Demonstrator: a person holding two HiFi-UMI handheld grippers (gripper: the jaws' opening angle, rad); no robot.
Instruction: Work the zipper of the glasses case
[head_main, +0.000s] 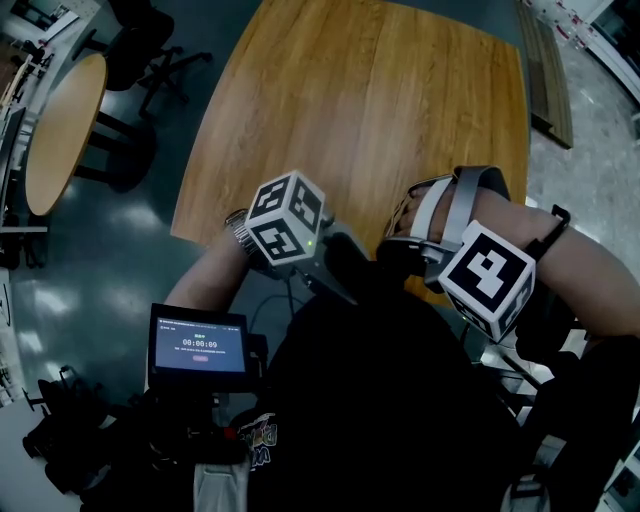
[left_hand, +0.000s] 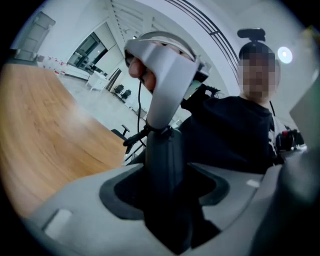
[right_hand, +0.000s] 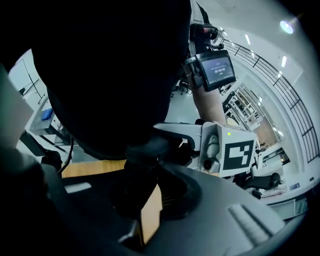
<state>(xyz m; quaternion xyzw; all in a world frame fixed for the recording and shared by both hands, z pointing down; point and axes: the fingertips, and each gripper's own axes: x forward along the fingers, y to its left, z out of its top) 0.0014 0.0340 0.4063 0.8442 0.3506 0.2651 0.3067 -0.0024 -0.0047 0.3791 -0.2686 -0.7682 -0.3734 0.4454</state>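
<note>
Head view, read with both gripper views: the left gripper (head_main: 340, 262) is clamping the dark glasses case (left_hand: 165, 160), jaws pressing its sides, the case's long axis running rightward from those jaws to the right gripper (head_main: 400, 255); this one, nearer the zipper, is pinching with jaws fully together what is probably the zipper pull (right_hand: 140, 150). The case is hanging in the air by the person's chest, on the near side of the wooden table (head_main: 380, 110) and not resting on it. A small screen (head_main: 198, 352) is glowing at the lower left, well apart; the dark torso is likely crowding any pull toward the person
</note>
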